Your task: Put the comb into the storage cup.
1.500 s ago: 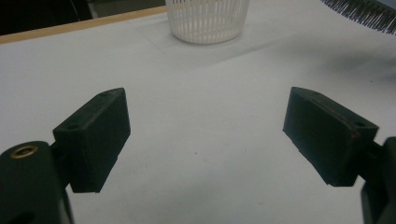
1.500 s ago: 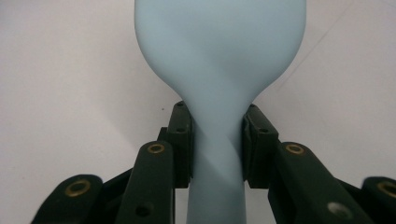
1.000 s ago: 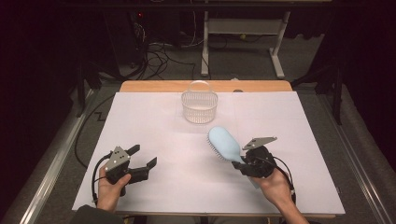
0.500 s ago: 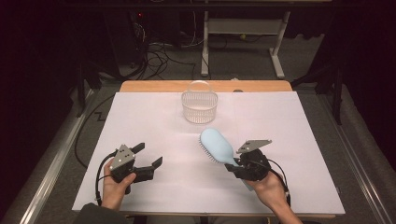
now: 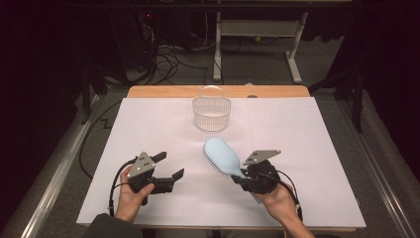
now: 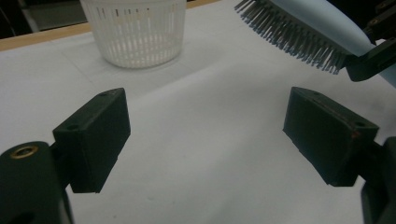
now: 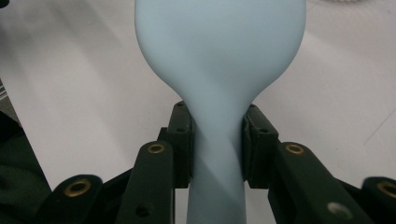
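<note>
A pale blue hairbrush (image 5: 221, 154) is held above the white sheet, head toward the basket and bristles facing left. My right gripper (image 5: 242, 176) is shut on its handle, and in the right gripper view the pads (image 7: 184, 140) press both sides of the brush (image 7: 219, 46) neck. My left gripper (image 5: 171, 166) sits at the front left, open and empty. Its jaws have just been opening with nothing between them. In the left gripper view the gripper (image 6: 205, 135) frames bare sheet, with the brush bristles (image 6: 303, 28) at upper right.
A white slatted plastic basket (image 5: 211, 113) with a raised handle stands at the back centre of the white sheet (image 5: 307, 134); it also appears as the basket (image 6: 135, 28) ahead of the left jaws. The wooden table edge (image 5: 163, 91) runs behind it, cables and a stand on the floor beyond.
The right gripper has carried the brush leftward toward the table's middle. The left gripper has shifted right, closer to the brush, and its jaws stand a little wider.
</note>
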